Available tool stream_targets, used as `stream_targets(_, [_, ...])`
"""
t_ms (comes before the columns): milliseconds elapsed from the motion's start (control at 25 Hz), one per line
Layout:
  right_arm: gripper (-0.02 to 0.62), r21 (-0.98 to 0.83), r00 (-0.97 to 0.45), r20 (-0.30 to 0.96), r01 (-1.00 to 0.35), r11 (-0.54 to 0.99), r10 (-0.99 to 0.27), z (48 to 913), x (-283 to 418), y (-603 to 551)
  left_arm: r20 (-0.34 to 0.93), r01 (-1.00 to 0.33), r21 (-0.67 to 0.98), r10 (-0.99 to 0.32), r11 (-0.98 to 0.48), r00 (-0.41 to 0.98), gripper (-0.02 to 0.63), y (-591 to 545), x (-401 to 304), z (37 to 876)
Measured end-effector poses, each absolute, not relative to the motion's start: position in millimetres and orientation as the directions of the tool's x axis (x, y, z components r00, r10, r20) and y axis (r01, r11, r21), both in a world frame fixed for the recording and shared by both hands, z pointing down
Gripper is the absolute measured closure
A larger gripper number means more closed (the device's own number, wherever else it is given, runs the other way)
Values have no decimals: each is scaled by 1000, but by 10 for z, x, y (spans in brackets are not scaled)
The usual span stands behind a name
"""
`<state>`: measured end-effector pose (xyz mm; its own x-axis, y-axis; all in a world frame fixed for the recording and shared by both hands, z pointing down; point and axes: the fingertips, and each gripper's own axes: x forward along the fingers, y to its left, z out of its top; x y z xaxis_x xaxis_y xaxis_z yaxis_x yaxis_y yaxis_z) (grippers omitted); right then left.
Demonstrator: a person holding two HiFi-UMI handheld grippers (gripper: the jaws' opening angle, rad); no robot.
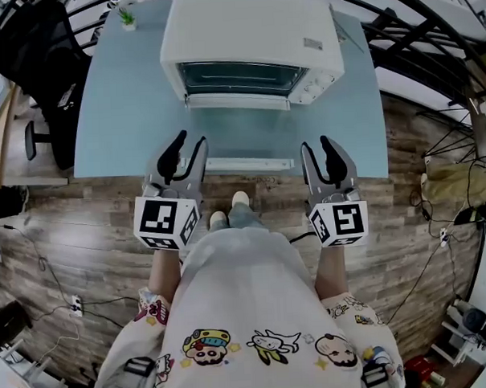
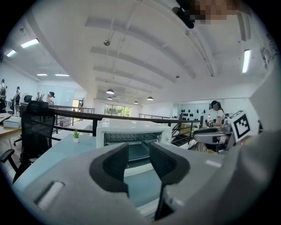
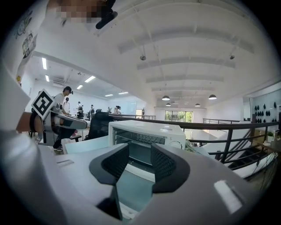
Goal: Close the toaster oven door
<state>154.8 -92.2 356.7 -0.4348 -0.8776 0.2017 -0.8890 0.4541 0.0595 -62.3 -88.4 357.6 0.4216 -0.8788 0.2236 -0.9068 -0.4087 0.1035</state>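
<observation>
A white toaster oven stands at the back of the light blue table. Its glass door hangs open, folded down flat toward me, with the white handle bar near the table's front edge. My left gripper hovers open just left of the handle with nothing between its fingers. My right gripper is open too and empty, just right of the handle. The left gripper view shows the open jaws framing the oven. In the right gripper view the jaws frame the oven likewise.
A small potted plant sits at the table's far left corner. A black office chair stands left of the table and a black railing runs past its right side. Cables lie on the wooden floor.
</observation>
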Motion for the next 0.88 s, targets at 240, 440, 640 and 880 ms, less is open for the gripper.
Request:
stream_targets(240, [442, 58, -463, 189, -875, 480, -866, 3505, 1588, -1197, 213, -923, 95, -898, -374, 386, 459, -1085, -601, 3504])
stream_targets(440, [442, 60, -479, 172, -867, 495, -861, 3417, 1518, -1280, 211, -930, 89, -905, -358, 368, 459, -1146, -674, 3464])
stream_targets(640, [443, 55, -471, 169, -873, 485, -866, 3375, 1495, -1329, 212, -926, 88, -902, -366, 377, 459, -1221, -699, 3426])
stream_targets(880, [445, 54, -470, 177, -873, 485, -865, 3396, 1426, -1357, 223, -923, 90, -896, -373, 384, 459, -1256, -751, 3459])
